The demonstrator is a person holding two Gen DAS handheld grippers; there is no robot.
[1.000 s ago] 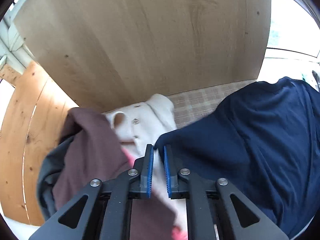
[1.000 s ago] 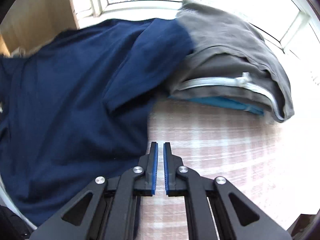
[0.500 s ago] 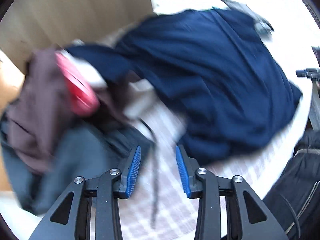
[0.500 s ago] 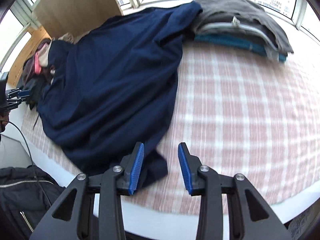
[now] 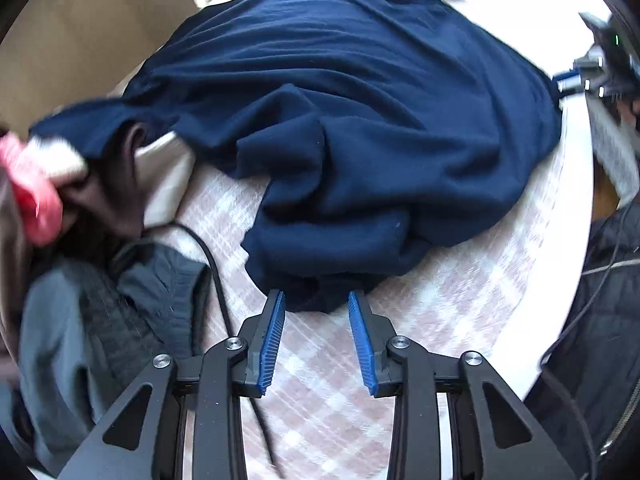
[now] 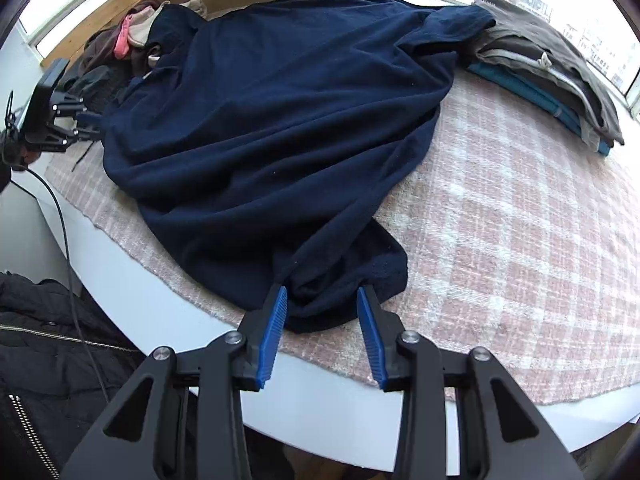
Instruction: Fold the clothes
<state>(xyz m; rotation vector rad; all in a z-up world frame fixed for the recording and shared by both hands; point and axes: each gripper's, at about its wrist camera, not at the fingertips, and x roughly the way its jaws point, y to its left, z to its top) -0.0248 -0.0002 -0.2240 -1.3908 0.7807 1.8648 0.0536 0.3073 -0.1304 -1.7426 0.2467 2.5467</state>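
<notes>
A large navy blue garment point(image 6: 280, 128) lies crumpled across the pink plaid cloth on the table. It also shows in the left wrist view point(image 5: 360, 120). My left gripper point(image 5: 316, 300) is open, its blue pads on either side of the garment's near edge. My right gripper point(image 6: 322, 294) is open, with a bunched corner of the garment between its pads at the table's front edge. The left gripper also shows at the far left of the right wrist view point(image 6: 86, 124).
A pile of unfolded clothes point(image 5: 80, 280), grey, brown, cream and pink, lies at the left. A stack of folded clothes point(image 6: 552, 64) sits at the back right by the window. The plaid cloth point(image 6: 520, 220) covers the table point(image 6: 340, 400). A black cord point(image 5: 216, 272) runs beside the pile.
Both grippers have opened from shut and pulled back from the far side to the garment's near edge. The left one swung away from the clothes pile toward the navy garment.
</notes>
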